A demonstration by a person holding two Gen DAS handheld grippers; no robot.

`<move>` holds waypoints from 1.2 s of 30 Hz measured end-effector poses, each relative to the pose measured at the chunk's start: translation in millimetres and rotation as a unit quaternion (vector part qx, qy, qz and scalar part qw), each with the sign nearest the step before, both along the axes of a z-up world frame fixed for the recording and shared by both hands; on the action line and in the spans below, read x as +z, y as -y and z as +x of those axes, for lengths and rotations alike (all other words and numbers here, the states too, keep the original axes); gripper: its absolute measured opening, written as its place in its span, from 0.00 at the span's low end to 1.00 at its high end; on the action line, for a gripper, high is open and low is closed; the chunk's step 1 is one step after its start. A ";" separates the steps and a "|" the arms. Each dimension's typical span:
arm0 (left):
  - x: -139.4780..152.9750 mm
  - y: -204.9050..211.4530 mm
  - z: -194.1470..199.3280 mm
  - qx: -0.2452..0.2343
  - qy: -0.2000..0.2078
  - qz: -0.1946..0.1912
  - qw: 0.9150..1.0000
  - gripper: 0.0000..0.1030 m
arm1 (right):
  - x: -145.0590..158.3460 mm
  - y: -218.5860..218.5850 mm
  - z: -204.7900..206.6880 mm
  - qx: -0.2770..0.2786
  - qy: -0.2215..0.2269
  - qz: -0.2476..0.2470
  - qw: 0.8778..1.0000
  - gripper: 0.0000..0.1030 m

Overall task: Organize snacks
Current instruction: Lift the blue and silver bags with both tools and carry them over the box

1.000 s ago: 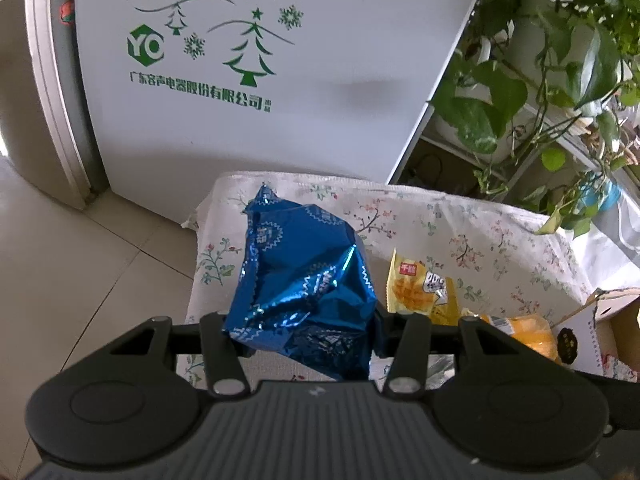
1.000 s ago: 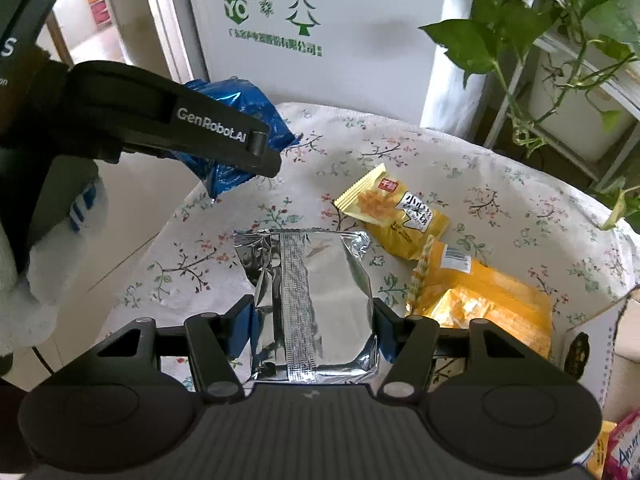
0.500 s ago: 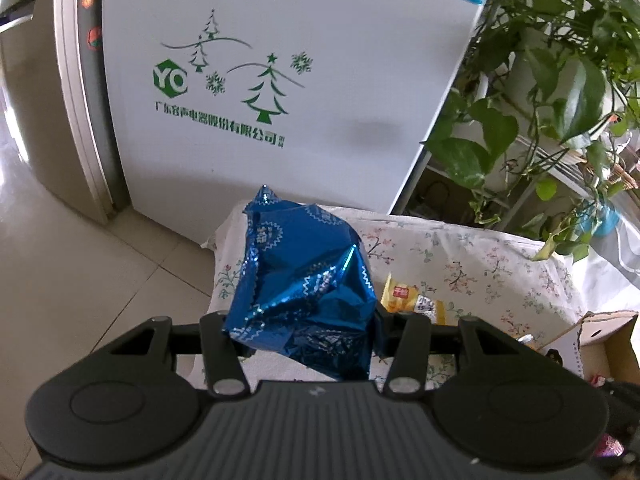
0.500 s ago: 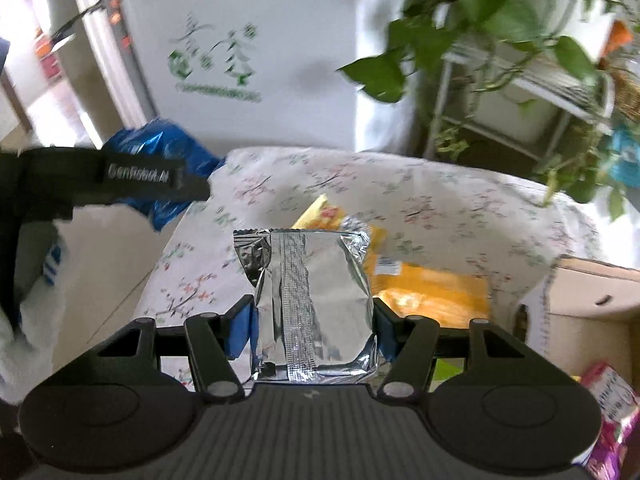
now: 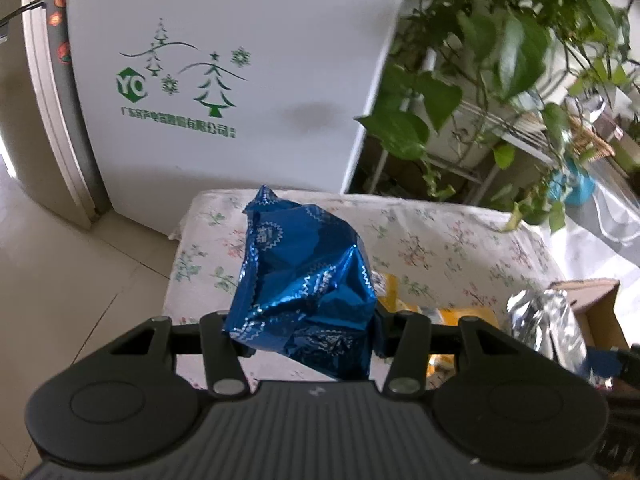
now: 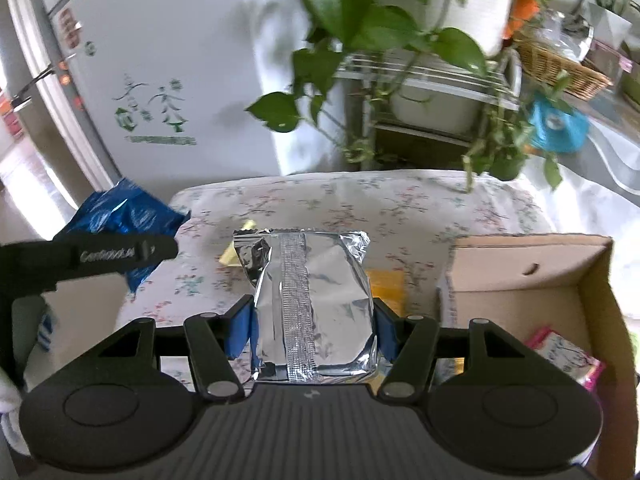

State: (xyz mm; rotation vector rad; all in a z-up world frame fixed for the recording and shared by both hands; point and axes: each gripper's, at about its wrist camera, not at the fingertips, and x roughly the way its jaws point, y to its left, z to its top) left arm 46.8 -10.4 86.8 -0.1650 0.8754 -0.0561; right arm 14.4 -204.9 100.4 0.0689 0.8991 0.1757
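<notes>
Left gripper (image 5: 306,340) is clamped on a blue foil snack bag (image 5: 304,284): crinkled metallic film with white zigzag print, puffed and creased, sticking up and forward from between the fingers, clear of the surface below. Jaws nearly at their narrowest, squeezing the bag's lower end.

Right gripper (image 6: 312,328) grips a silver foil packet (image 6: 310,304) at a medium width: flat, rectangular, glossy, with a knurled seam strip running down its centre and a serrated top edge. Blue pads (image 6: 238,328) press both of its sides. It is held off the surface.

Below and ahead of both grippers: a table under a floral-print cloth (image 6: 400,204), soft matte fabric with rounded corners. Yellow snack packets (image 5: 452,316) lie on it, just beyond the left gripper's right finger and partly hidden behind the held bags.

To the right of the right gripper: an open cardboard box (image 6: 592,272), plain brown corrugated walls, flap up. Inside, near its lower wall, a pink printed packet (image 6: 568,356); the rest of the contents are hidden by the gripper body.

Further ahead: a white fridge (image 5: 248,80) with green tree graphics, smooth panel. Leafy potted plants (image 6: 380,32) on a wire rack ahead to the right.
</notes>
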 end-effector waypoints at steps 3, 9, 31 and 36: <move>-1.2 11.5 -2.0 -0.010 -0.007 -0.004 1.000 0.47 | 1.2 10.8 0.9 -0.017 0.000 0.000 1.000 0.65; -0.8 39.0 -8.1 -0.034 -0.006 0.003 0.999 0.47 | 3.9 35.5 -2.2 -0.048 0.003 0.000 0.999 0.65; 0.3 137.2 -31.2 -0.135 0.007 -0.005 0.991 0.47 | 12.3 110.7 -22.4 -0.130 0.009 -0.006 0.991 0.65; 0.1 160.6 -38.7 -0.172 0.013 -0.013 0.985 0.47 | 12.7 132.9 -27.0 -0.158 0.009 0.000 0.987 0.65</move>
